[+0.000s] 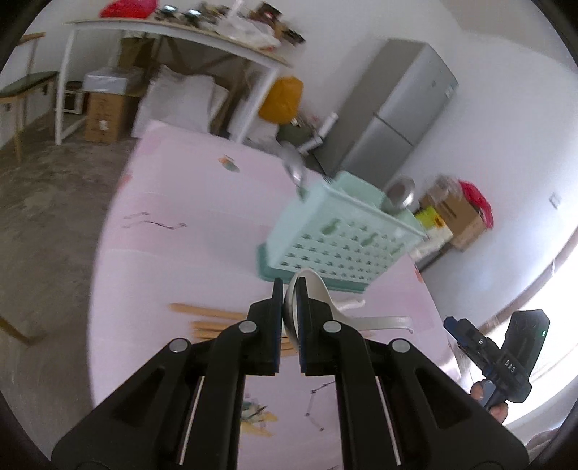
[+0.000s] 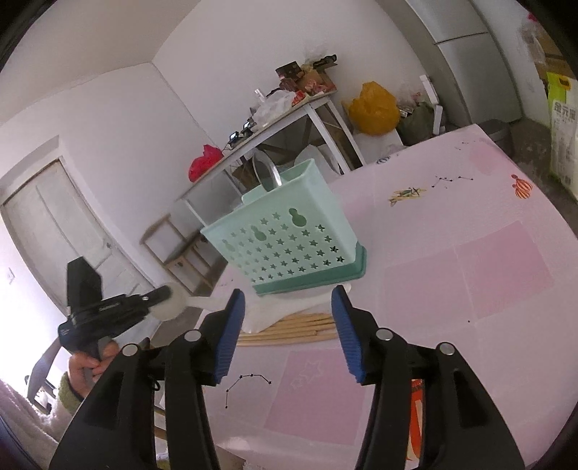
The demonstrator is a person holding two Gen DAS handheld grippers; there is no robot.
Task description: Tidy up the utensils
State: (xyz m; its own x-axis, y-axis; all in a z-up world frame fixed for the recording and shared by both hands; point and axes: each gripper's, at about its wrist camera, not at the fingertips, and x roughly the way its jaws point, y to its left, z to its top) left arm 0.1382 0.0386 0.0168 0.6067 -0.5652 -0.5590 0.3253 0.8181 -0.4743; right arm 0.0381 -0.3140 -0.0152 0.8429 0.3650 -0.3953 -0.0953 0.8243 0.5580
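Note:
A mint green perforated utensil basket (image 1: 343, 238) (image 2: 289, 242) stands on the pink table (image 1: 173, 260), with metal utensils (image 1: 294, 166) sticking out of its top. My left gripper (image 1: 292, 287) is shut on a white ceramic spoon (image 1: 289, 311), raised just in front of the basket. In the right wrist view that left gripper (image 2: 164, 293) and its spoon (image 2: 171, 305) hang off the table's left side. My right gripper (image 2: 289, 300) stands open and empty, facing the basket. Wooden chopsticks (image 1: 209, 321) (image 2: 289, 327) and another white spoon (image 1: 383, 320) lie on the cloth before the basket.
The right gripper (image 1: 458, 330) shows past the table's right edge, held by a hand. Behind the table are a grey fridge (image 1: 397, 119), a yellow bag (image 1: 283, 97), cardboard boxes (image 1: 458, 213) and a cluttered white table (image 1: 173, 32). Small printed motifs dot the cloth.

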